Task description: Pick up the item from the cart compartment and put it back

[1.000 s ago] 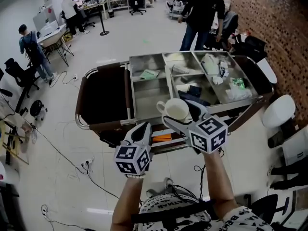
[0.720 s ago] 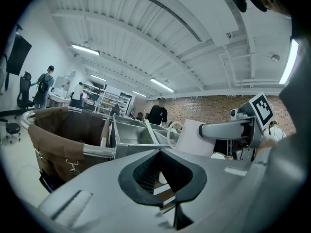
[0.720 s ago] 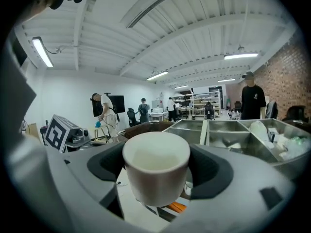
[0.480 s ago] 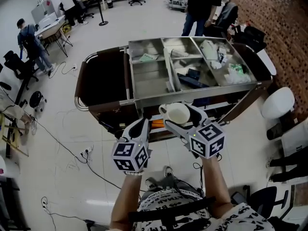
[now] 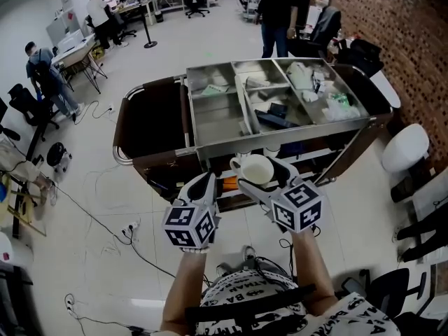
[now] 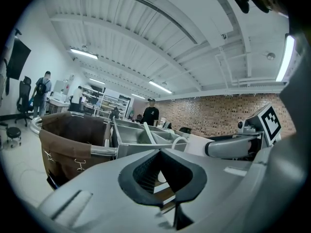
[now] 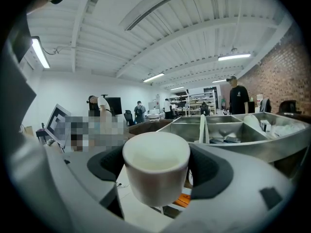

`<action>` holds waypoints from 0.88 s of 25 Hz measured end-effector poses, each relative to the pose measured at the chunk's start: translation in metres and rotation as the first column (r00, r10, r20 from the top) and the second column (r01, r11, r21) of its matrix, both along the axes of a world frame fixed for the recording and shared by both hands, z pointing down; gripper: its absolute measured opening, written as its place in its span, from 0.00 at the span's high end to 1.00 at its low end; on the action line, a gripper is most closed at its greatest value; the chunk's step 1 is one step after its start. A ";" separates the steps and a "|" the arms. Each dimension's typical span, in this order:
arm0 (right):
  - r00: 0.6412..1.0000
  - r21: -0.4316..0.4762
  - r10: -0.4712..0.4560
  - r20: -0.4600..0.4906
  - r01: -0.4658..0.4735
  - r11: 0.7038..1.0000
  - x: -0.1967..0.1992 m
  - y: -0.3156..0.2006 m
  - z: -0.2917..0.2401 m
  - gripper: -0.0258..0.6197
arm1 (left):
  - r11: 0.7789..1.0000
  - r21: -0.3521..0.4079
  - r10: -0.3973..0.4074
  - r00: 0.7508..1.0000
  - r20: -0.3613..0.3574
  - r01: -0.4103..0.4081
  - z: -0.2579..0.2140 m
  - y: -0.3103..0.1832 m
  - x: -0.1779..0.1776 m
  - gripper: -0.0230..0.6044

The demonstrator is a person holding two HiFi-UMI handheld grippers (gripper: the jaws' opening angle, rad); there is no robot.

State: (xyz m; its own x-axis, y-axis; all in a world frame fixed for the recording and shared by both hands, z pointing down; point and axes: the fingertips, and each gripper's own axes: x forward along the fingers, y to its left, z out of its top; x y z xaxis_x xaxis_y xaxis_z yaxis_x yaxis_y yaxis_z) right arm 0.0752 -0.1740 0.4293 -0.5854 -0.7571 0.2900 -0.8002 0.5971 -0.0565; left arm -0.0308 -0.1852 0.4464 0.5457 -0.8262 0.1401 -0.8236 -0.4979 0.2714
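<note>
Although the stainless-steel cart (image 5: 215, 121) with its open compartments stands just beyond us, we see the round white ceramic cup (image 7: 155, 169) outside all of them, held in the air at the cart's near side. The right gripper (image 5: 262, 172) grasps it: the cup sits upright, mouth up, squarely between the 2 dark pads (image 7: 104, 165), 1 pressed on its left wall and 1 on its right, its handle pointing left. To its left, the left gripper (image 5: 204, 184) hangs with jaws clenched together on nothing, apart from the cup.
</note>
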 end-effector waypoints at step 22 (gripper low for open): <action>1.000 0.004 -0.002 -0.006 0.002 1.000 0.006 0.013 -0.004 0.32 | 0.999 0.034 0.042 0.999 -0.009 -0.041 -0.014 0.017 0.014 0.96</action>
